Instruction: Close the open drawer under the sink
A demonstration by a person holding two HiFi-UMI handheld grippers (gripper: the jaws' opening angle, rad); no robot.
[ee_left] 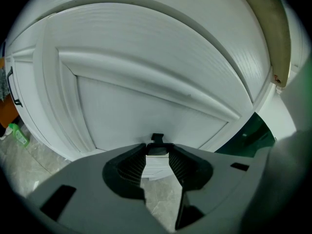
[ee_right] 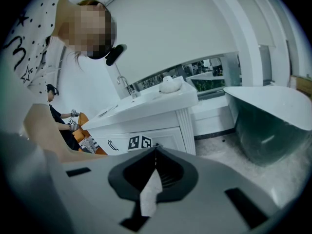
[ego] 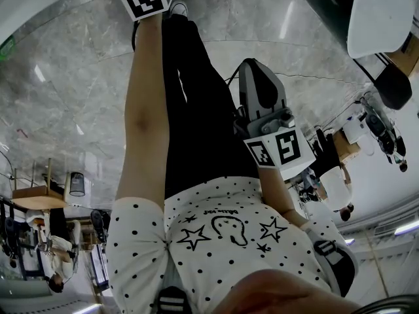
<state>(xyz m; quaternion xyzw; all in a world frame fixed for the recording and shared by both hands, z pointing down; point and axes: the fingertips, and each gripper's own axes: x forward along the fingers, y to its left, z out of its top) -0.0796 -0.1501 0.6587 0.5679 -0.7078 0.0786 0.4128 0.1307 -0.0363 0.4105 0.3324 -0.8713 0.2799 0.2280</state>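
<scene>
Now left arm (ego: 147, 110) outstretched, left gripper (ee_left: 157, 150) parted near white panel (ee_left: 146, 106); right gripper (ee_right: 156, 152) closed, beside leg (ego: 196, 97).

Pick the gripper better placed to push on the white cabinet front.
Left, probably. The left gripper sits close to the white panelled front, jaws apart, with the panel filling its view. The right gripper, jaws together, sees the whole vanity from well back.

Right gripper view: dark-sided bathtub (ee_right: 273, 130) at 3 o'clock, white rounded ornament (ee_right: 169, 84) near 12, seated person (ee_right: 61, 118) at 9; left gripper view: green bottle (ee_left: 18, 134) on marbled floor (ee_left: 36, 156) at 9.
</scene>
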